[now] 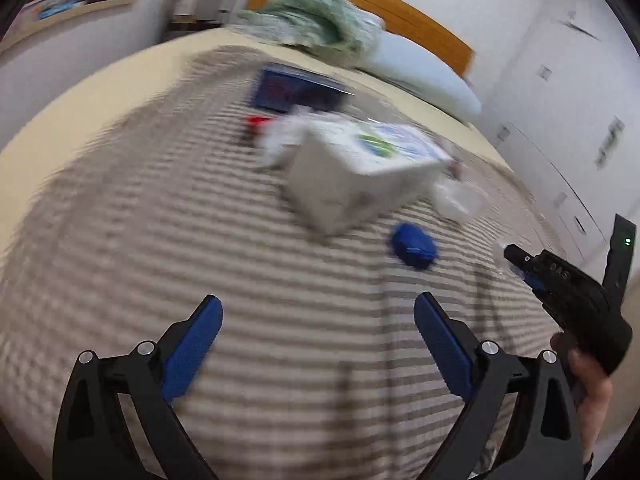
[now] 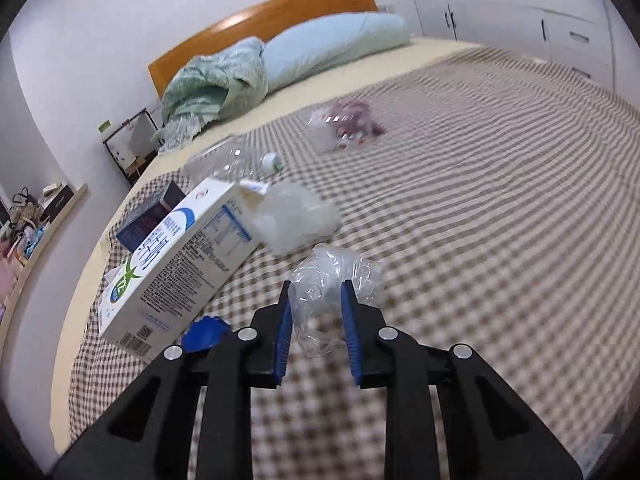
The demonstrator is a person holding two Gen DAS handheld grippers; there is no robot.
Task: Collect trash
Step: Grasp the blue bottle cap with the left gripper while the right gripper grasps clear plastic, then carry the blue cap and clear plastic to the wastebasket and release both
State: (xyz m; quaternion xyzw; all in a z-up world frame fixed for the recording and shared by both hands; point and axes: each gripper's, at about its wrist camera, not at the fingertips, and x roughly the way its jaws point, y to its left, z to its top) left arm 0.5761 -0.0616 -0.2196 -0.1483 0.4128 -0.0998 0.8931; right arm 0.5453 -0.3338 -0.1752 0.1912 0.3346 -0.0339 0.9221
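Observation:
My right gripper [image 2: 316, 286] is shut on a crumpled clear plastic wrapper [image 2: 336, 268], held just above the checked bedspread [image 2: 500, 200]. Left of it lies a white carton [image 2: 180, 256] with a blue crumpled scrap [image 2: 204, 332] at its near end. A white plastic bag [image 2: 292, 216], an empty clear bottle [image 2: 228, 160] and a purple wrapper [image 2: 348, 120] lie farther up the bed. In the blurred left wrist view my left gripper [image 1: 318, 302] is open and empty above the bedspread, short of the carton [image 1: 360, 172] and the blue scrap [image 1: 414, 246]. The right gripper [image 1: 512, 254] shows at the right edge.
A dark blue box [image 1: 296, 90] and a red item [image 1: 258, 122] lie beyond the carton. A pale pillow [image 2: 332, 44] and a green blanket [image 2: 216, 84] rest against the wooden headboard [image 2: 260, 12]. White cupboards [image 2: 560, 20] stand on the right, a cluttered shelf [image 2: 44, 216] on the left.

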